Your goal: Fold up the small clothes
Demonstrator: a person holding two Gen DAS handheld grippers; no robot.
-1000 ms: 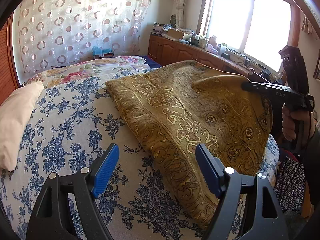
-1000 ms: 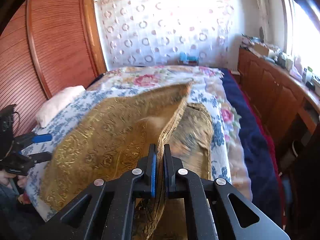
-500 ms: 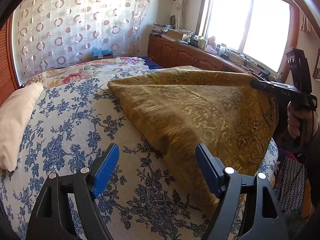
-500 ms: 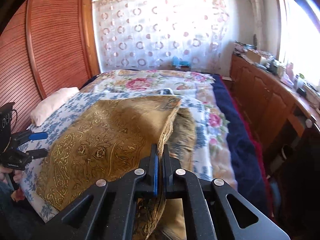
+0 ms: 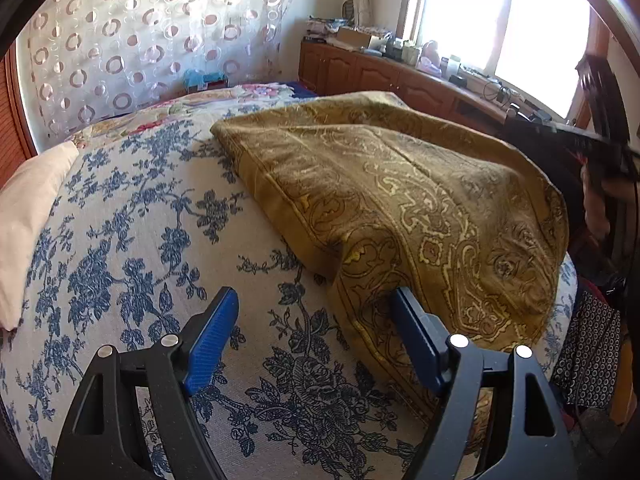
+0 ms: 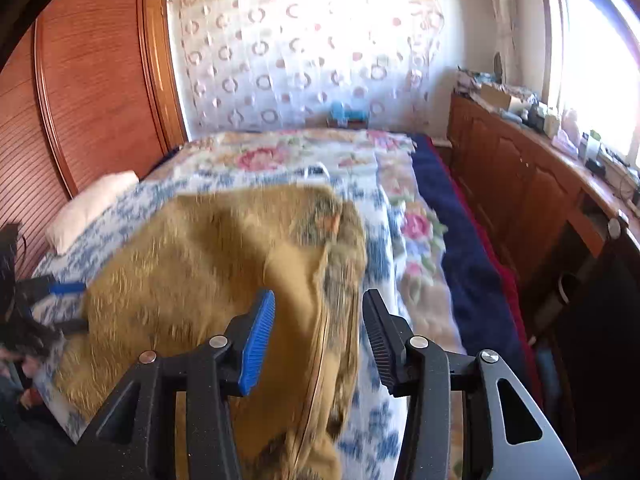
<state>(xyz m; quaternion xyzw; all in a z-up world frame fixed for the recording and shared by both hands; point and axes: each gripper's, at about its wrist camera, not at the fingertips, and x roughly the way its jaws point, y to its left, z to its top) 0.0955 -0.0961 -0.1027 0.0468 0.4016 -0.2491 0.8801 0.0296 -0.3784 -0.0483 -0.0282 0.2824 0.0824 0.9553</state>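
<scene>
A gold patterned cloth [image 5: 400, 200] lies folded over on the blue-flowered bed cover [image 5: 132, 240]; it also shows, blurred, in the right wrist view [image 6: 192, 264]. My left gripper [image 5: 316, 340] is open and empty at the cloth's near edge, its right finger touching the fabric. My right gripper [image 6: 316, 340] is open, its jaws apart on either side of the cloth's edge, which hangs loose between them. In the left wrist view the right gripper [image 5: 592, 148] is a dark blur at the far right. The left gripper [image 6: 60, 304] shows at the left edge of the right wrist view.
A white pillow [image 5: 28, 208] lies at the left of the bed. A wooden cabinet [image 6: 520, 192] with clutter runs under the window on the right. A wooden wardrobe [image 6: 80, 92] stands on the left. A dark blue blanket [image 6: 460, 248] edges the bed.
My right gripper has opened and let go of the cloth. The raised cloth has dropped onto the bed. My left gripper has stayed open and moved slightly closer to the cloth.
</scene>
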